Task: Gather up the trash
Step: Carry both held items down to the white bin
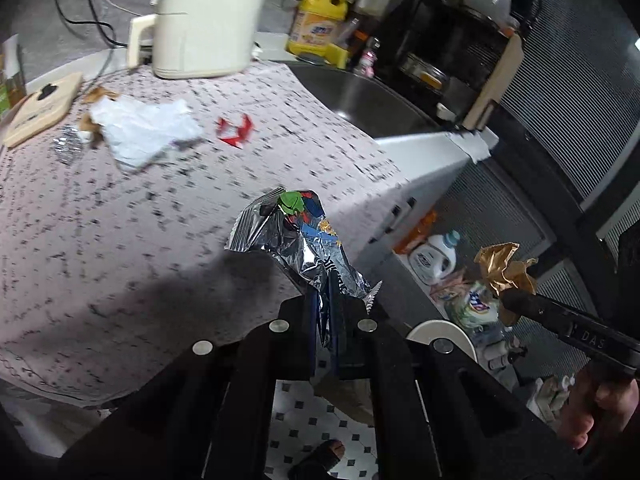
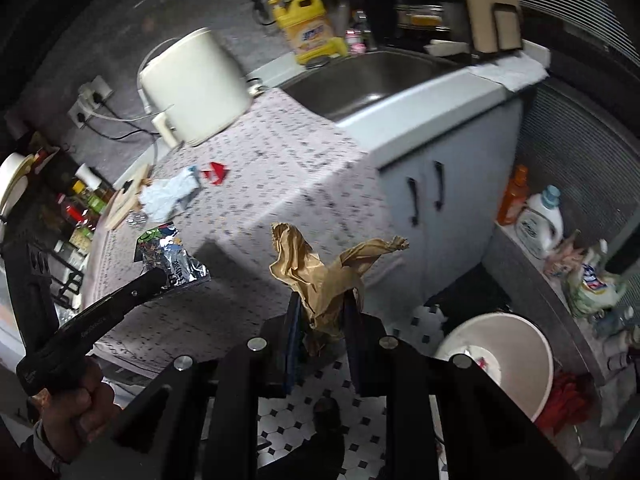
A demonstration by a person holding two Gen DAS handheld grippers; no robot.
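My left gripper (image 1: 326,280) is shut on a crumpled silver foil snack wrapper (image 1: 296,236) with green and blue print, held over the edge of the patterned counter cloth (image 1: 120,220). My right gripper (image 2: 322,300) is shut on a crumpled brown paper scrap (image 2: 316,272); the same brown paper scrap (image 1: 506,268) shows at the right in the left wrist view. In the right wrist view the foil wrapper (image 2: 168,256) hangs in the left gripper (image 2: 160,276) at the left. A white crumpled paper (image 1: 144,132), a red wrapper (image 1: 236,130) and a clear plastic scrap (image 1: 68,144) lie on the cloth.
A white bin (image 2: 500,356) stands on the tiled floor (image 2: 288,428) below right, beside detergent bottles (image 2: 540,220). A cream kettle (image 1: 208,16), a wooden board (image 1: 44,108), a steel sink (image 2: 372,80) and a yellow soap bottle (image 2: 312,28) line the counter. A foot (image 1: 328,456) shows below.
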